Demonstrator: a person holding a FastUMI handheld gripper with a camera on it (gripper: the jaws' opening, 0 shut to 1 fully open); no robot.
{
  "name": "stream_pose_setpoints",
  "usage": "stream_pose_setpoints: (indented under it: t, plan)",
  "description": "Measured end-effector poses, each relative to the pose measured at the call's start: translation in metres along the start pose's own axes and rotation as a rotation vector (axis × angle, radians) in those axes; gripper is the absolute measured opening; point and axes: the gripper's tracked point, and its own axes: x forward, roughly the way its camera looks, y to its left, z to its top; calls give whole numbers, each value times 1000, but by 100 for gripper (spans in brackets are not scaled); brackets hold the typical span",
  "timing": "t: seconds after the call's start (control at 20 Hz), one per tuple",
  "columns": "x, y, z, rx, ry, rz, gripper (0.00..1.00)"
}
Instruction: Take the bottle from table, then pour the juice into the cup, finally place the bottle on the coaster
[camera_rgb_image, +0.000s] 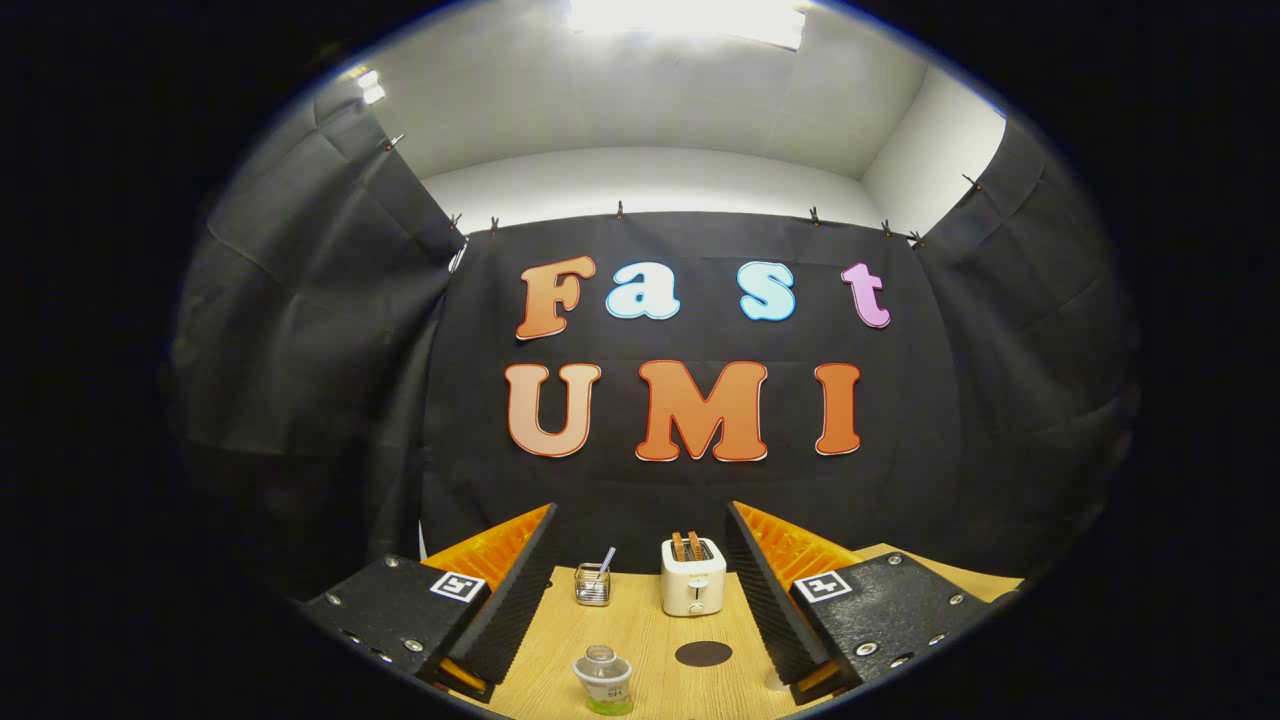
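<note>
The gripper (640, 590) stands wide open with nothing between its ribbed black fingers (515, 590), poised above a wooden table (650, 625). Down between the fingers, nearest the camera and closer to the left finger, stands the bottle (602, 679), touching neither pad; just to its right and a little further ahead lies the dark round coaster (703, 654). Beyond these, toward the black cloth wall, stand a white toaster (693, 578) with bread in its slots and, to its left, a small glass cup (592, 584) with a straw in it.
</note>
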Motion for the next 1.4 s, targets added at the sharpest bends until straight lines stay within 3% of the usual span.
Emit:
stream_pose_setpoints:
  t: [0.55, 0.75, 1.0, 1.2, 1.4]
  plan:
    - [-5, 3, -8, 2, -34, -10, 96]
    - [-2, 3, -25, -42, -27, -53, 96]
    - [4, 32, -68, -101, 21, -7, 97]
    - [8, 36, -108, -164, 86, -45, 97]
    - [7, 37, -143, -122, 128, -63, 97]
